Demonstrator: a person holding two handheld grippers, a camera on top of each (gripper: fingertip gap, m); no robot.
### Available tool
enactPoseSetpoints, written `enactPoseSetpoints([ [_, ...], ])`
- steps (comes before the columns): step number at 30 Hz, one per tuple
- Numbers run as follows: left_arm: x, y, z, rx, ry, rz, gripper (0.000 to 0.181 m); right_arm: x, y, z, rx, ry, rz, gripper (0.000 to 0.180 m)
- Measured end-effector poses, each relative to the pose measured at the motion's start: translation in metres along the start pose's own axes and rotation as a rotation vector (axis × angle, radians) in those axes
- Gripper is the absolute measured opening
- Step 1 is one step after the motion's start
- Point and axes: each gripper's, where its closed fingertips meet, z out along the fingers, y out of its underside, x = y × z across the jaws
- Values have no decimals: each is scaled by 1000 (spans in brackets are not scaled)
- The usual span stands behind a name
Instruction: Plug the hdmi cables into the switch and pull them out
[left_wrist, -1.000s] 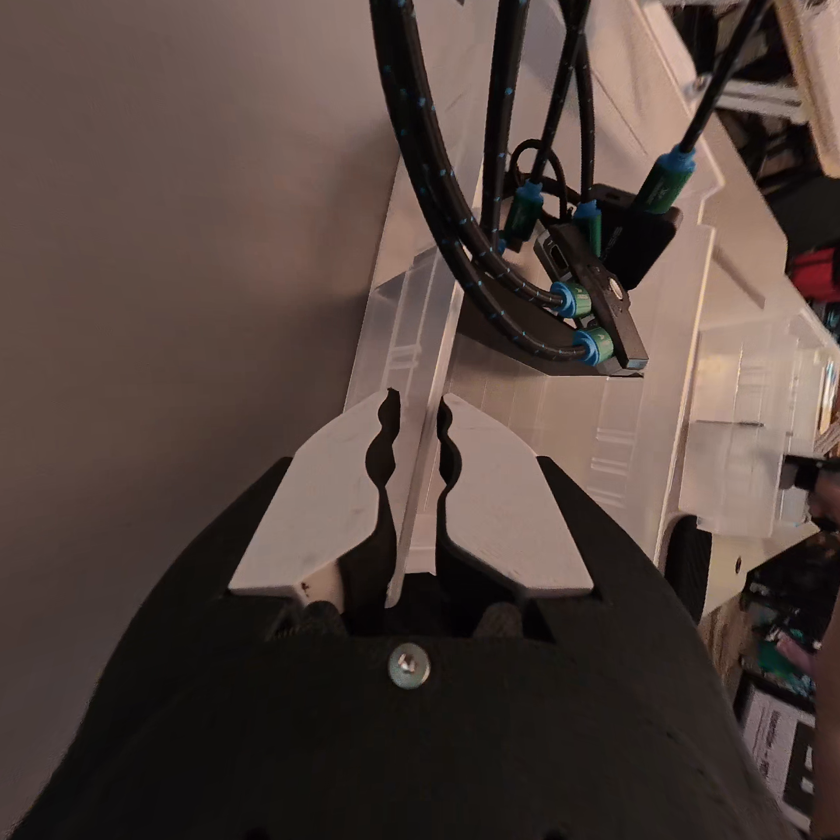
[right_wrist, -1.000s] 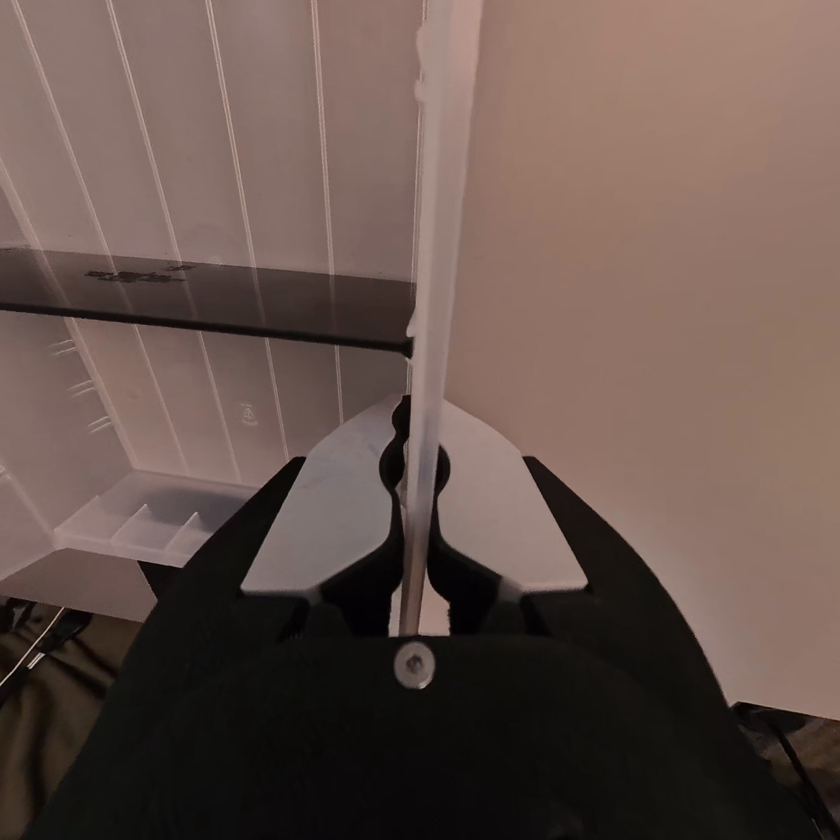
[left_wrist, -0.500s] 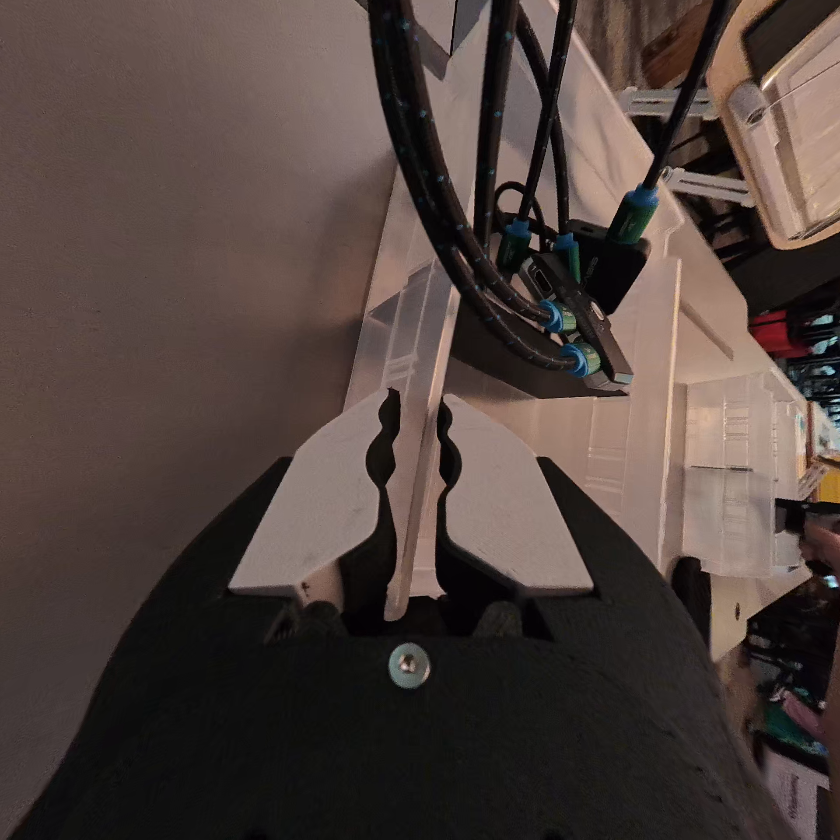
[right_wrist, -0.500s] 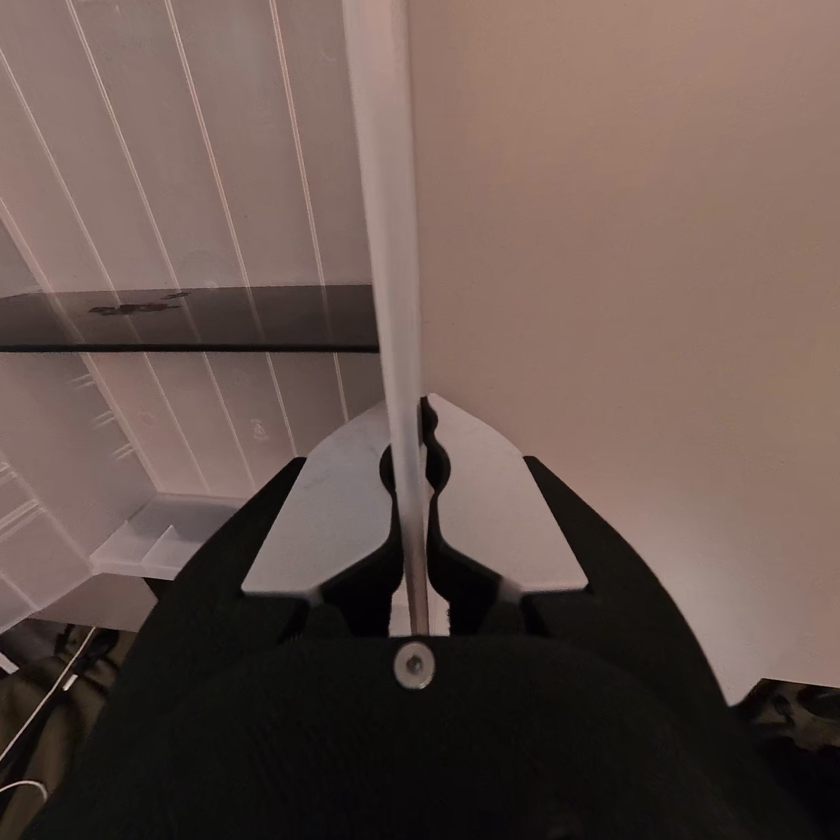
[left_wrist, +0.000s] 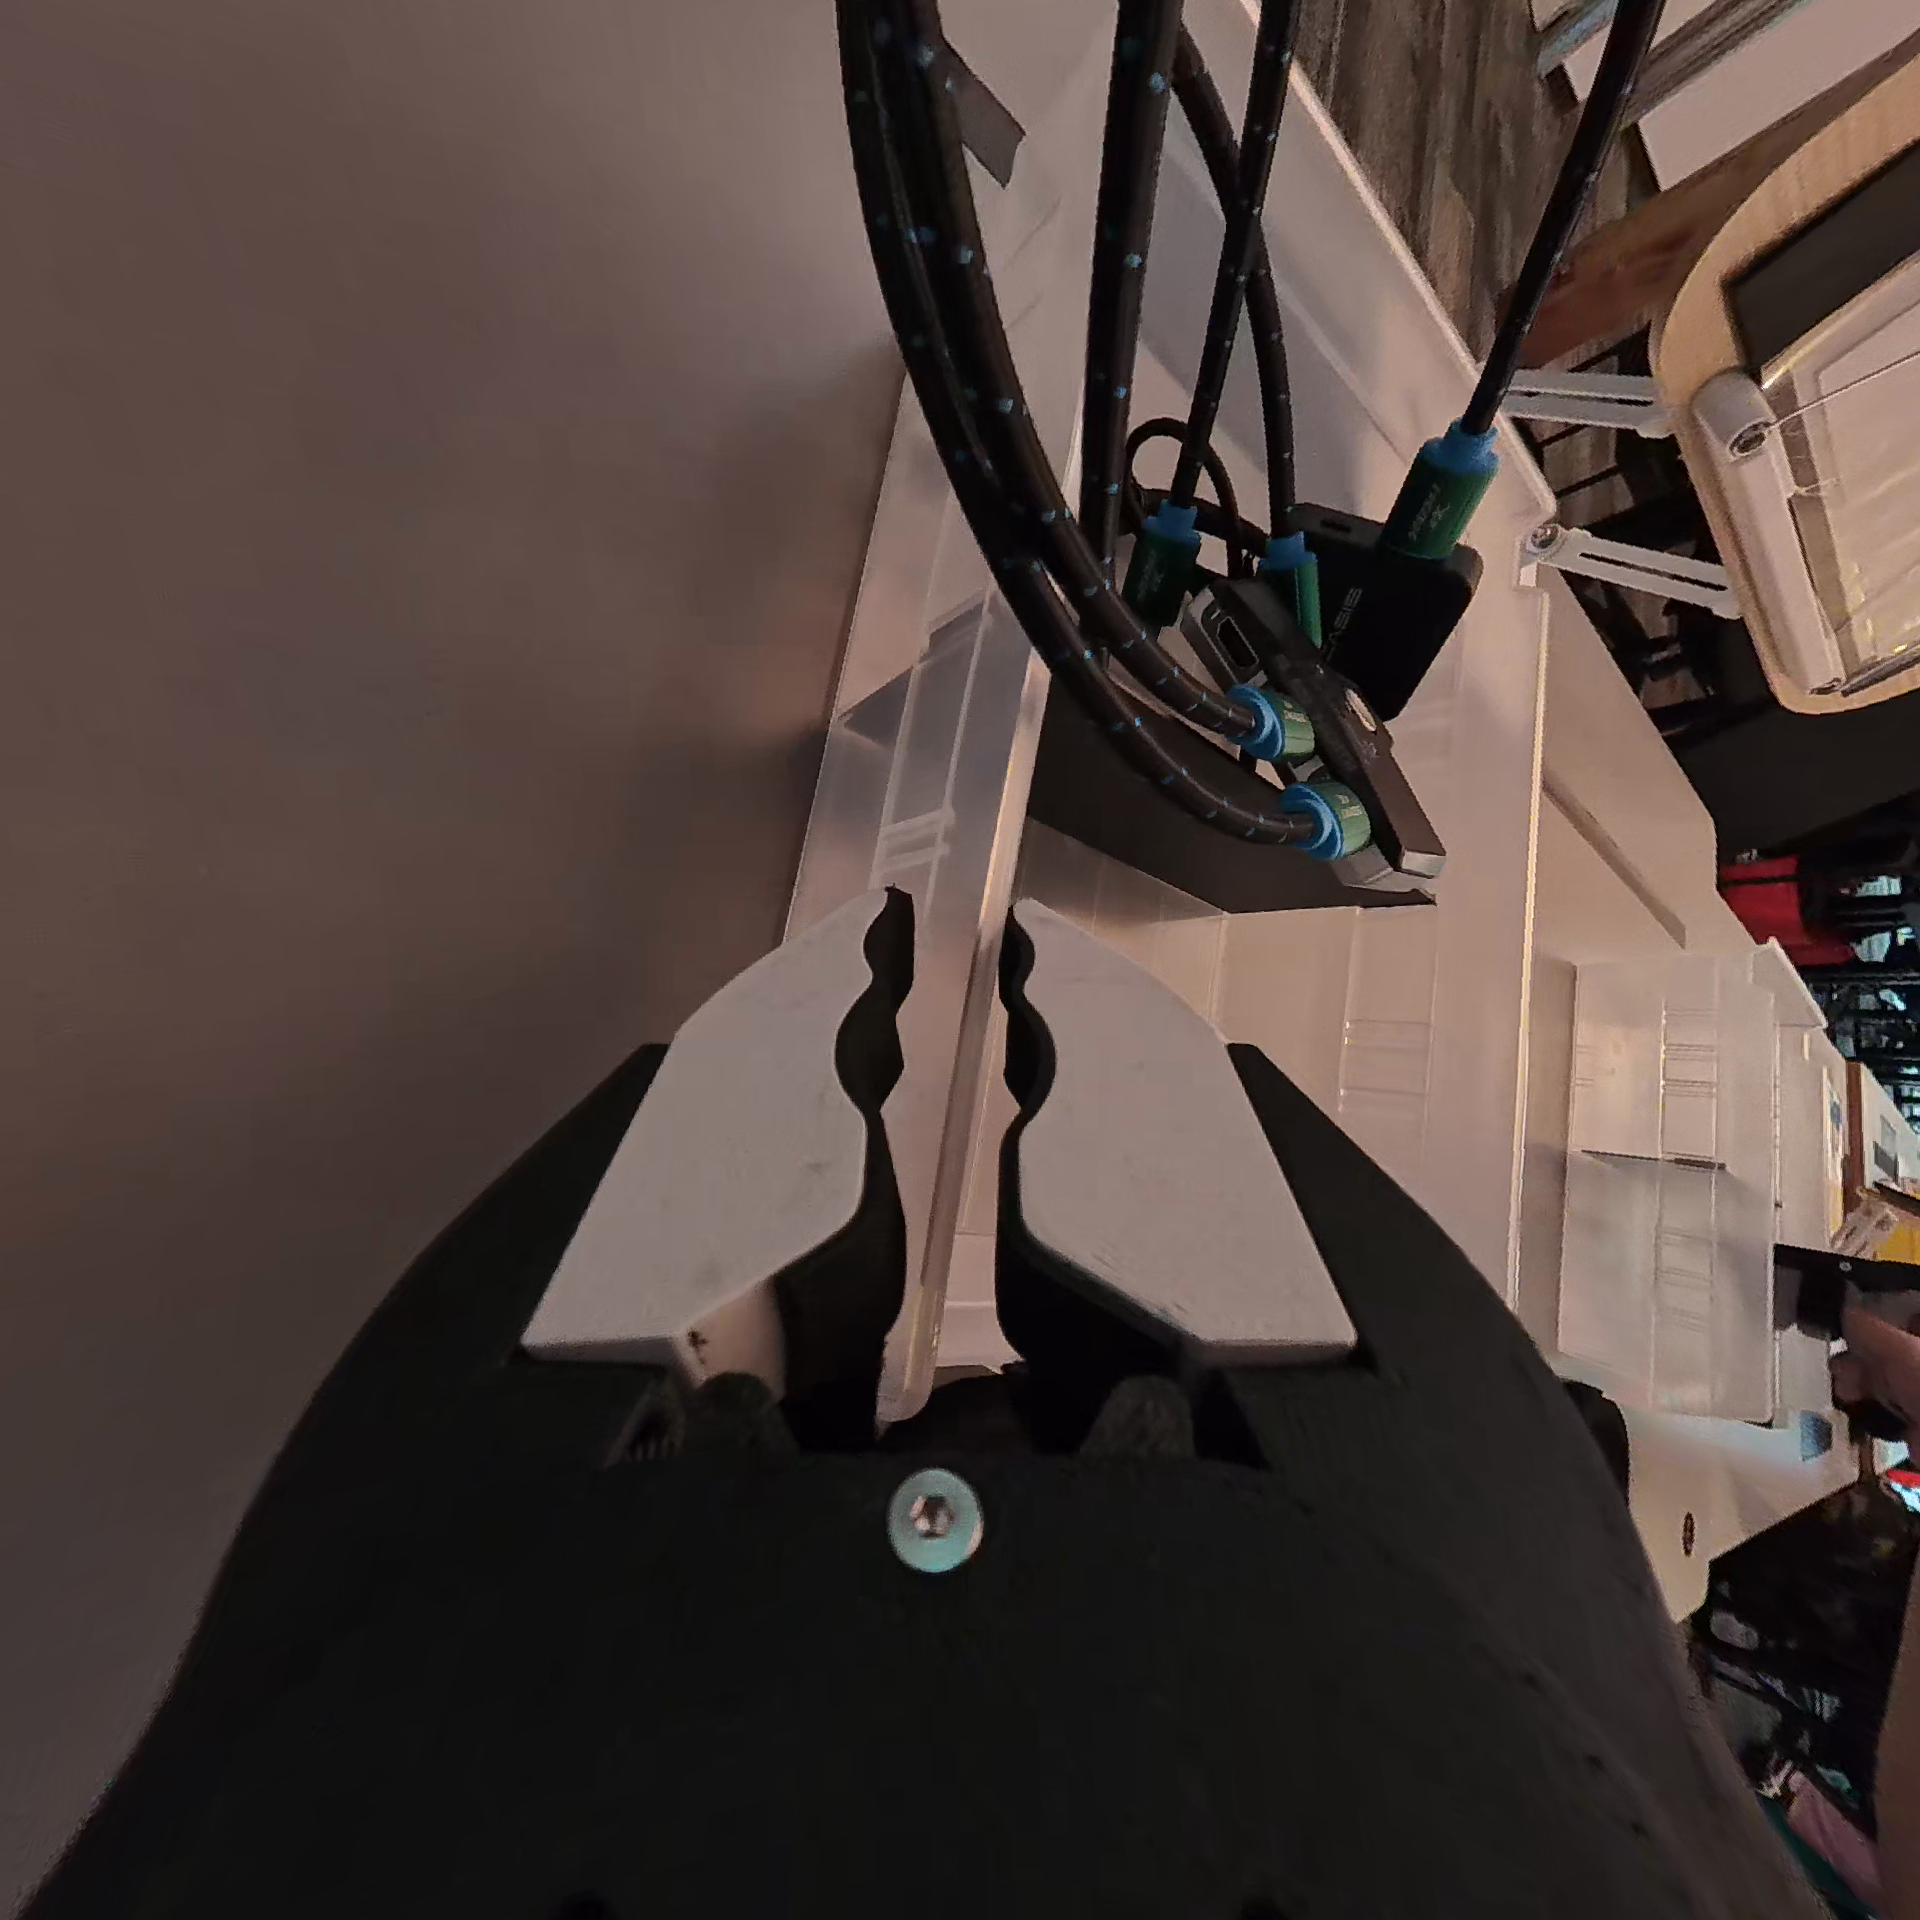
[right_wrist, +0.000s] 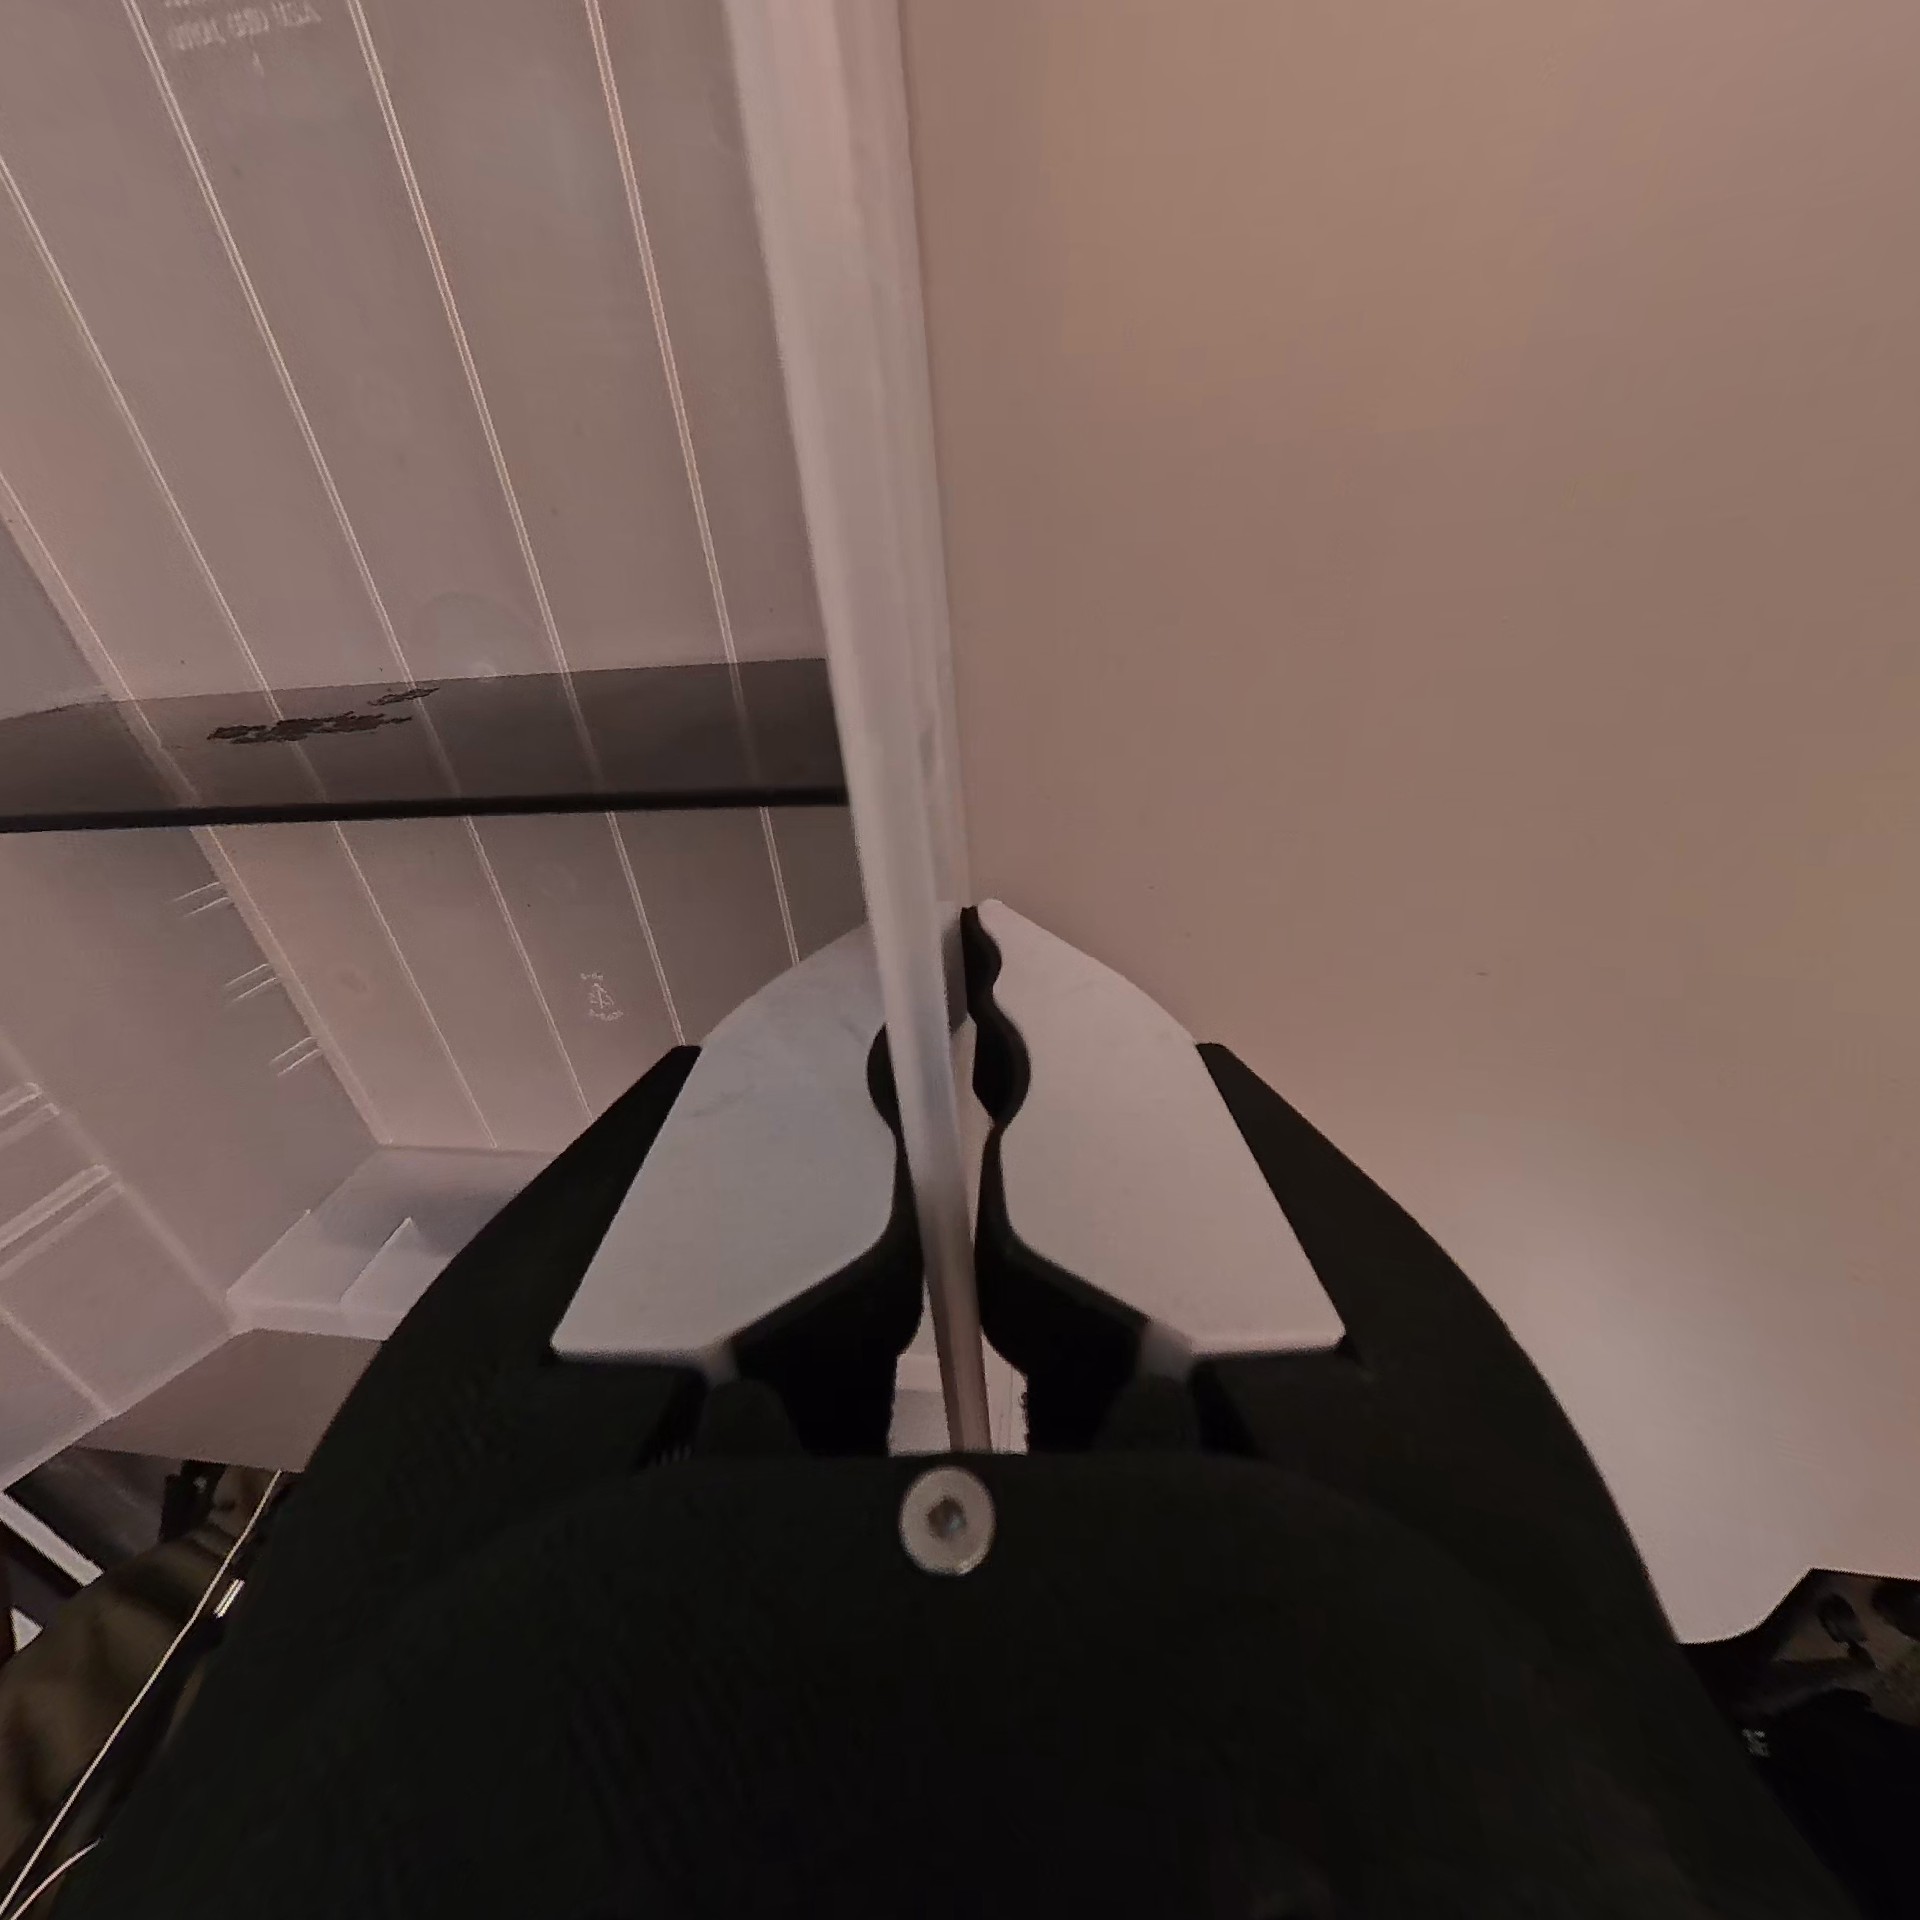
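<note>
A clear plastic bin (left_wrist: 940, 727) holds two black HDMI switches, a thin one (left_wrist: 1340, 748) and a thicker one (left_wrist: 1392, 613). Braided black cables (left_wrist: 966, 416) with green and blue plugs (left_wrist: 1273, 722) are plugged into them. They rest on a black sheet (left_wrist: 1143, 842), which also shows through the bin's floor in the right wrist view (right_wrist: 416, 748). My left gripper (left_wrist: 954, 909) is shut on the bin's rim. My right gripper (right_wrist: 940, 920) is shut on the rim (right_wrist: 883, 623) at the other side. The switches are hidden from the right wrist view.
A pale tabletop (left_wrist: 416, 623) lies beside the bin and fills the right half of the right wrist view (right_wrist: 1403, 623). Another clear container (left_wrist: 1662, 1143), a wood-framed unit (left_wrist: 1766, 312) and a person's hand (left_wrist: 1870, 1371) are beyond the bin. Bags and cords lie below (right_wrist: 104, 1714).
The bin has moved with both grippers: the room behind it slides across the left wrist view, and the rim's far end swings left in the right wrist view. Both grips hold unchanged.
</note>
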Motion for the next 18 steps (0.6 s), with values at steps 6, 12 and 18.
enactPoseSetpoints([
  [6, 0, -1, 1, -5, -17, 22, 14, 4, 5, -1, -2, 6, 9, 4],
  [12, 0, -3, 1, 5, -22, 31, 14, 6, 5, -1, -2, 9, 4, 4],
  [18, -1, -6, 2, 18, -35, 44, 14, 8, 6, -1, 3, 13, 22, 4],
])
